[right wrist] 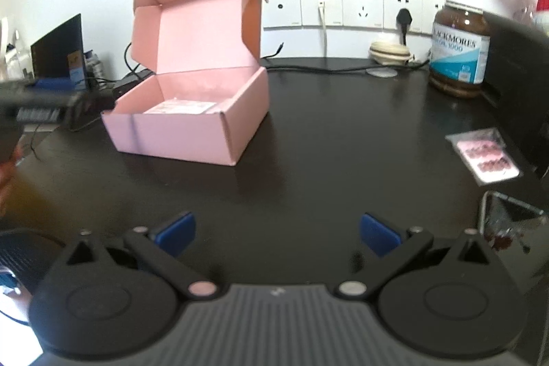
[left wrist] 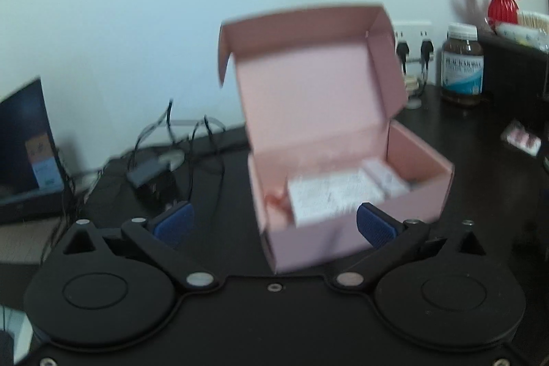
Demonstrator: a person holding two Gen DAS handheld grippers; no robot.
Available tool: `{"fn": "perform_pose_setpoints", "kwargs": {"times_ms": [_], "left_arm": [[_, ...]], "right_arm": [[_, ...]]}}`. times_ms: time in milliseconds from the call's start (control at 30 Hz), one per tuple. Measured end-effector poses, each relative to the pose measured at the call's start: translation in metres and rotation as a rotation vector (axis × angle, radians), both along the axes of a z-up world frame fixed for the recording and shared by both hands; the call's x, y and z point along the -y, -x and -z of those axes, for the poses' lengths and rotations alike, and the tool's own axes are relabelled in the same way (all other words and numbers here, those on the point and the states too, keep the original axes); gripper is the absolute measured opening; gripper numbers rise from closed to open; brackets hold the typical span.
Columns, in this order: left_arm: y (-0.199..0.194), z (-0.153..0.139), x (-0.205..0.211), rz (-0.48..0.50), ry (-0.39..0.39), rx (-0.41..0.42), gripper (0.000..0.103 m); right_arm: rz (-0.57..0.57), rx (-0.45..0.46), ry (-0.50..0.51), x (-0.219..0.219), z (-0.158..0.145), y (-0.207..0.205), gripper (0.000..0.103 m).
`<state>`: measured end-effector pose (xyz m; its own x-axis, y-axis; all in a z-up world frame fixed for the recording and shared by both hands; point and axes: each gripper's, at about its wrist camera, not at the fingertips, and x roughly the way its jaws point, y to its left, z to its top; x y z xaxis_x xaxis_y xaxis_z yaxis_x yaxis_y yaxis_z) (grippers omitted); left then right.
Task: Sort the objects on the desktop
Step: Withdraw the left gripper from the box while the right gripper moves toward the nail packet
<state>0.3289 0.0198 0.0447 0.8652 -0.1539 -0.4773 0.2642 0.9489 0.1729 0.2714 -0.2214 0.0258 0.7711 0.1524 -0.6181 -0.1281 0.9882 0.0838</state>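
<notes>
black worktop (right wrist: 326,132) against a white wall with sockets. open pink cardboard box (right wrist: 192,129), lid up, already holds flat white packets (left wrist: 329,198); pink blister packet (right wrist: 482,156) and brown supplement jar (right wrist: 459,50) remain outside, seemingly unsorted. left claw (left wrist: 274,223) and right claw (right wrist: 278,234): both spread wide, empty.

The pink cardboard box (right wrist: 192,126) has a matt, smooth paper surface. The black worktop (right wrist: 326,132) looks smooth with a soft shine. The brown supplement jar (right wrist: 459,47) looks like glossy plastic with a paper label. The small flat packet (right wrist: 482,156) is shiny clear plastic.
</notes>
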Motion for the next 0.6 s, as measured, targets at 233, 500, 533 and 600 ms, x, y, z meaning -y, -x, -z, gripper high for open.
{"fn": "perform_pose_setpoints", "kwargs": {"times_ms": [233, 500, 533, 600], "left_arm": [[-0.007, 0.029, -0.037, -0.062, 0.084, -0.083, 0.103], [-0.012, 0.033, -0.044, -0.081, 0.115, -0.093, 0.103], [-0.012, 0.034, -0.042, -0.076, 0.104, -0.097, 0.103], [-0.011, 0.035, -0.038, -0.073, 0.081, -0.100, 0.103]], "right_arm": [[0.041, -0.021, 0.054, 0.001, 0.002, -0.002, 0.102], [0.082, -0.035, 0.075, 0.005, 0.004, -0.005, 0.102], [0.087, -0.039, 0.081, 0.006, 0.003, -0.007, 0.102], [0.095, -0.044, 0.097, 0.009, 0.002, -0.009, 0.102]]}}
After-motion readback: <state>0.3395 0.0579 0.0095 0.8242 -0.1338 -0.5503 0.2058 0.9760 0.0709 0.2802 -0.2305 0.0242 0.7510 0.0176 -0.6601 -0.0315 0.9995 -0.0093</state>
